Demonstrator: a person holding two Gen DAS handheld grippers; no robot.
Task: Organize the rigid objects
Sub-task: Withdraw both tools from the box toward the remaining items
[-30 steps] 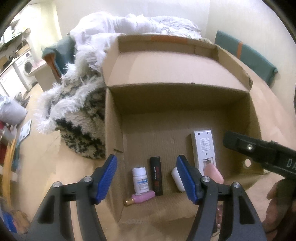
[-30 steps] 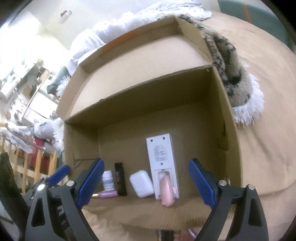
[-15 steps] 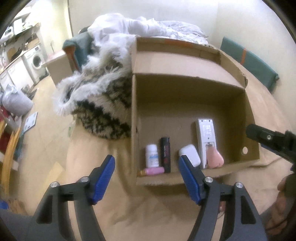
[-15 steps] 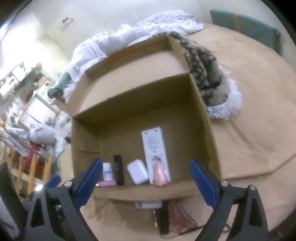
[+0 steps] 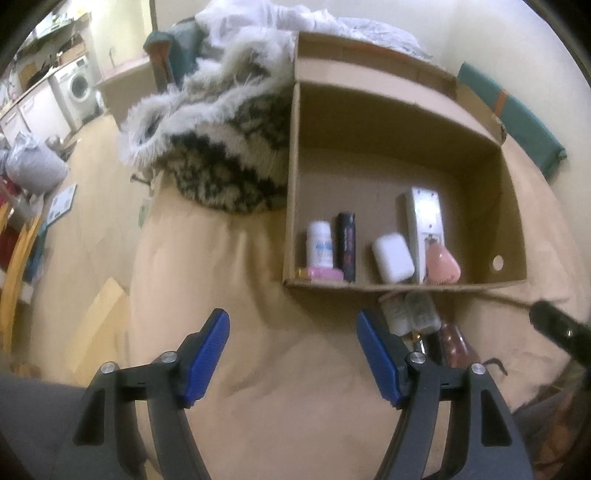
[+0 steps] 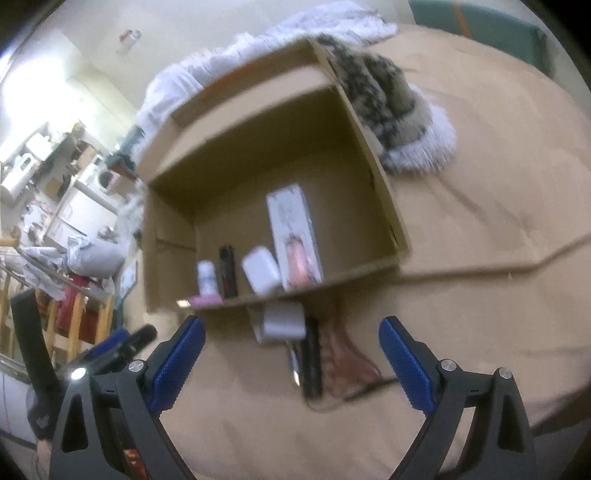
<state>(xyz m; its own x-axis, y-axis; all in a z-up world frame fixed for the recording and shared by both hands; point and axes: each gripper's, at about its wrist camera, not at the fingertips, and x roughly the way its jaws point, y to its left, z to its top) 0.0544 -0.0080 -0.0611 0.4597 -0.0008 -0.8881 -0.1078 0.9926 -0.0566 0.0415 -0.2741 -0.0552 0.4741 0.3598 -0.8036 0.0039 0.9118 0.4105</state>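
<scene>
Two grippers hung over the tan bed cover (image 5: 258,387), both with blue-padded jaws spread wide and nothing between them. The left gripper (image 5: 291,354) had just been opening a little further; it sat over bare cover, short of the box. The right gripper (image 6: 291,350) framed a small heap lying outside the box, just in front of its near wall: a white block (image 6: 282,321), a black stick (image 6: 312,360) with its long axis running away from the camera toward the box, and a reddish ribbed piece (image 6: 345,363) beside it. The left wrist view showed that heap only partly, behind its right finger, and blurred. The left view alone caught the tip of the right gripper at its right edge; the right view alone caught the left gripper low at its left.

Beyond stood the cardboard box (image 5: 290,184), open on top. Along its near wall lay a row: a pink tube (image 5: 325,274) lying crosswise, a white pill bottle (image 5: 320,248), a black lighter (image 5: 346,248), a white case (image 5: 392,257), a white remote (image 5: 424,229) and a pink comb-like item (image 5: 442,263) on the remote's near end. The bottle, lighter and remote all pointed lengthwise toward the far wall.

A furry patterned throw (image 5: 221,158) lay against the box's side, with white bedding (image 5: 280,18) behind.
</scene>
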